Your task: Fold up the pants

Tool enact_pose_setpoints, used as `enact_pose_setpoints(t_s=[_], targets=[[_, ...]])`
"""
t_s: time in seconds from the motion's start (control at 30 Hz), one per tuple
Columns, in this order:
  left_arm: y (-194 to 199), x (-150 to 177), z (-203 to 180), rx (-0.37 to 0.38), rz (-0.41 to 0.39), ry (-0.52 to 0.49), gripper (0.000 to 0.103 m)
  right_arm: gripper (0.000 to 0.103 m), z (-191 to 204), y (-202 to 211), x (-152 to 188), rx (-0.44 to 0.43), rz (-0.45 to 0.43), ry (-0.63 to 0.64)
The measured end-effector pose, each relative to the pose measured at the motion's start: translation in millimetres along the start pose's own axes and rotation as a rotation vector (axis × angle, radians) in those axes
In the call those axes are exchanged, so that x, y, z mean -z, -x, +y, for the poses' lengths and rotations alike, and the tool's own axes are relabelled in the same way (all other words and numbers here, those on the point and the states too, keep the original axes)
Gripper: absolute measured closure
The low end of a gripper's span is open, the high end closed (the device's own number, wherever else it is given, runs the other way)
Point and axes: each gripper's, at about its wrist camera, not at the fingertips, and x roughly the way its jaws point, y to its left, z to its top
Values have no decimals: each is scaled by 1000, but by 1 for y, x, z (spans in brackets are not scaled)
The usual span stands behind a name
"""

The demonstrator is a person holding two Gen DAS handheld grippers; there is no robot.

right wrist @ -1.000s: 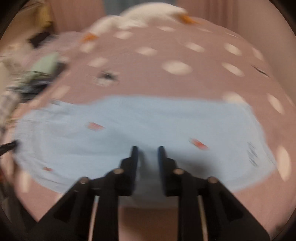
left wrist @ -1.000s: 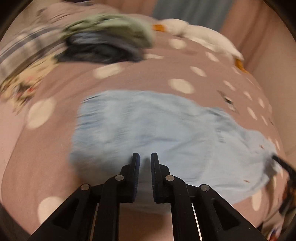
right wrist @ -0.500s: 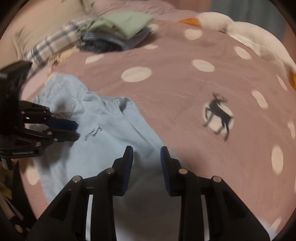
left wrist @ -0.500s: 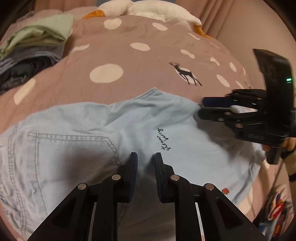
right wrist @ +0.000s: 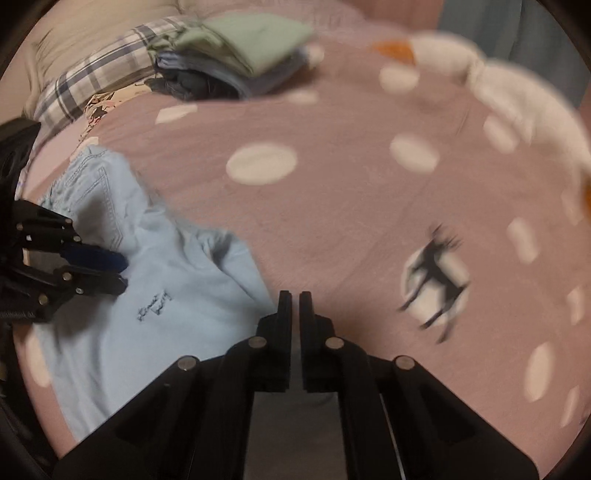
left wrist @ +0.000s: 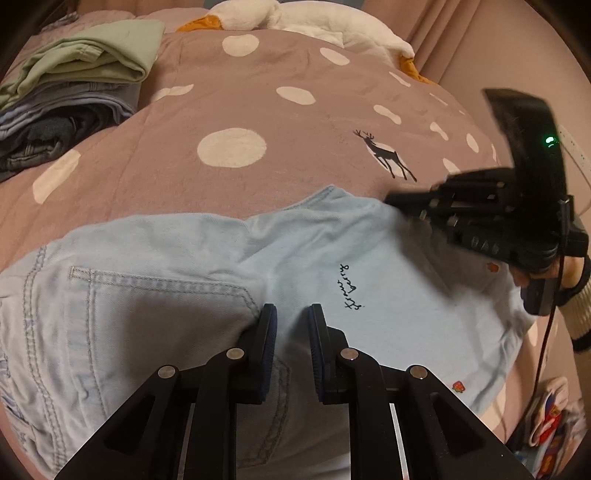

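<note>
Light blue denim pants (left wrist: 177, 280) lie on a pink polka-dot bedspread (left wrist: 258, 110), with a back pocket and black script embroidery showing. My left gripper (left wrist: 291, 314) hovers low over the pants with its jaws a little apart and nothing between them. My right gripper (right wrist: 294, 301) has its jaws nearly together at the far edge of the pants (right wrist: 166, 295); whether cloth is pinched is unclear. It also shows in the left wrist view (left wrist: 402, 206), at the pants' right side. The left gripper also shows in the right wrist view (right wrist: 118, 271).
A stack of folded clothes (left wrist: 74, 92), green on top, sits at the back left. A white plush goose (left wrist: 314, 22) lies along the far edge. A deer print (left wrist: 386, 155) marks the bedspread. A plaid pillow (right wrist: 92, 85) lies by the stack.
Both grippers have swung in toward each other over the pants. The right gripper's jaws have closed from clearly apart to nearly together at the pants' edge. The left jaws stay slightly apart.
</note>
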Motion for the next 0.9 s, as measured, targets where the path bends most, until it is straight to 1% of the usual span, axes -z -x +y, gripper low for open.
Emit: enact_pose_setpoints(t_s=[0.03,0.1,0.13,0.17,0.2,0.23,0.33,0.37,0.4,0.43,0.47,0.5,0.53,0.57,0.63,0.7,0.73,0.8,0.83,0.87,0.9], targets=[[1,0,0,-2,0,0,87,98,3,-4,2,10,13,8],[6,0,0,-3,-5,1,87,96,7,0,4,45,-3,9],[9,0,0,-3,-10,0,87,90,6,7,4,30,-27,-24],[13,0,0,-4,-18,-1,87,75,3,14,5,2,-47,-49],[16,0,1,-5,-26,-1,87,56,3,19,4,-22,-66,-64],[20,0,3,-7,-37,-1,87,50,4,25,3,-42,-85,-73],[29,0,10,-49,-68,3,87,51,13,29,-4,-142,-116,-64],[29,0,13,-65,-73,3,87,54,17,25,-7,-176,-106,-65],[29,1,18,-81,-70,8,87,61,21,19,-9,-193,-85,-57],[28,2,22,-87,-65,14,87,66,25,10,-11,-191,-60,-42],[28,3,26,-97,-63,22,87,78,28,-3,-13,-176,-20,-21],[28,4,30,-133,-64,26,83,95,29,-11,-15,-175,7,-7],[28,3,34,-156,-66,27,83,95,32,-16,-15,-184,22,14],[29,3,41,-164,-69,38,83,96,35,-17,-17,-191,9,44],[29,3,54,-145,-69,79,83,97,30,-11,-23,-204,-29,23],[26,1,64,-154,-65,118,83,99,19,-16,-27,-153,-34,-24],[24,-1,69,-136,-65,141,83,98,14,-25,-28,-147,-8,-47],[26,0,75,-106,-74,173,83,94,14,-39,-28,-177,55,-74],[27,1,76,-95,-80,177,83,93,14,-39,-30,-185,58,-94],[29,2,77,-97,-85,172,83,87,9,-37,-32,-209,52,-147],[31,3,77,-103,-86,168,83,67,3,-34,-33,-239,42,-194]])
